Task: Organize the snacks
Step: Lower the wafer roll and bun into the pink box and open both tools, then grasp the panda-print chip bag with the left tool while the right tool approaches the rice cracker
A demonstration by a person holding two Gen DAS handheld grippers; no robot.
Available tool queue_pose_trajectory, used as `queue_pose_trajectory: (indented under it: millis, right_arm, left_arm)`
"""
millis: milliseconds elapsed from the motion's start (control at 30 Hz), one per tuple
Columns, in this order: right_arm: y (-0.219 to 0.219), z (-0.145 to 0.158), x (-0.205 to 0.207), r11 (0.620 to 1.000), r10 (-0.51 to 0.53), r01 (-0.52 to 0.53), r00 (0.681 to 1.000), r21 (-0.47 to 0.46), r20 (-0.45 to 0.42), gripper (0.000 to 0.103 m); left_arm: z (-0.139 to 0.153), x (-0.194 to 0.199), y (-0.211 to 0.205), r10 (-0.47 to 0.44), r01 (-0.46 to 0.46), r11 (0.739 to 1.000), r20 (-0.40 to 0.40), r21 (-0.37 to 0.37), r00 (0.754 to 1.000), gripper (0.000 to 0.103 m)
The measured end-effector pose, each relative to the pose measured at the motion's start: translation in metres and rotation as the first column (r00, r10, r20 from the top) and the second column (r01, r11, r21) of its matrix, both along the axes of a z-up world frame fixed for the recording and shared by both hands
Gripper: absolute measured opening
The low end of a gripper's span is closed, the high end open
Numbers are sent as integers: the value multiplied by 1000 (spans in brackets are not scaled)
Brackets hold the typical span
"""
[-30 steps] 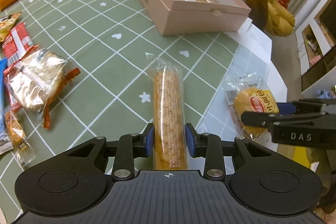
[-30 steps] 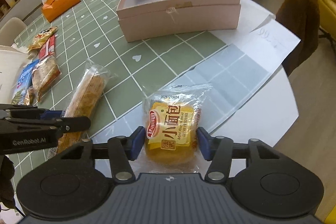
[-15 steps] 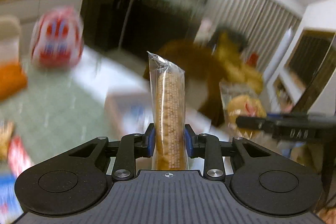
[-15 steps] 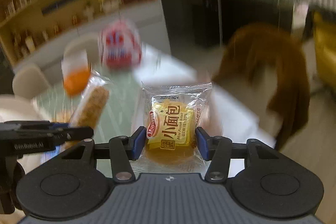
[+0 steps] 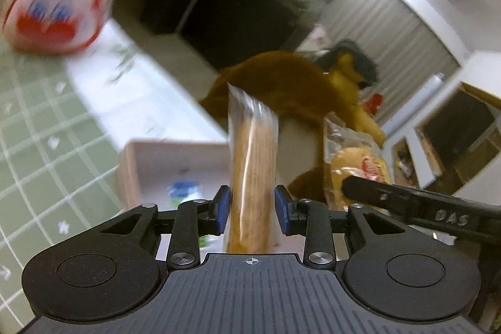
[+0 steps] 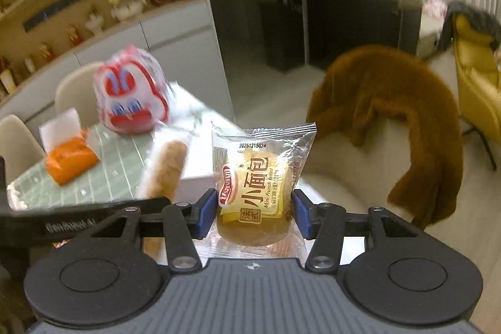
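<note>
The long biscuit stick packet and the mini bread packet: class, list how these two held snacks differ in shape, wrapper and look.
1. The long biscuit stick packet is narrow and tall; the mini bread packet is squat and roundish.
2. The bread packet carries a yellow printed label and a date code; the stick packet looks clear, with no label visible.
3. The stick is blurred; the bread is sharp.

Shared: each is sealed in plastic and sits between a tool's blue pads, left tool and right tool, lifted off the table.

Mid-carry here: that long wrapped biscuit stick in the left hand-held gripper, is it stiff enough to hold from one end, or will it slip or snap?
Probably stiff: the long wrapped biscuit stick stands straight above the left hand-held gripper without drooping. Its glossy clear wrapper looks slippery, and the jaws are opening slightly, so it may slide. Held only near its lower end, it likely snaps if knocked against the pink box.
</note>
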State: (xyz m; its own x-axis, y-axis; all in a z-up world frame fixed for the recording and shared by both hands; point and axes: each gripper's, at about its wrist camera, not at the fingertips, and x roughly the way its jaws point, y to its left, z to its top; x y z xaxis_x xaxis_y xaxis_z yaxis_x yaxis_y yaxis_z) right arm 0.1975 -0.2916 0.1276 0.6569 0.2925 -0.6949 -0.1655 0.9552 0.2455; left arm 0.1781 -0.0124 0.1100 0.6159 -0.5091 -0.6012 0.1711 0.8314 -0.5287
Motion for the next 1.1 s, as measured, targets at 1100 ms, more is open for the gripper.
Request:
queue_pose_trajectory:
  millis: [1100]
  right_arm:
    - [174,-84,-95,935,353,-335,909,115,-221,84]
  left_arm:
    - [-77,-49,272,412,-359,855,-71,374,908,54]
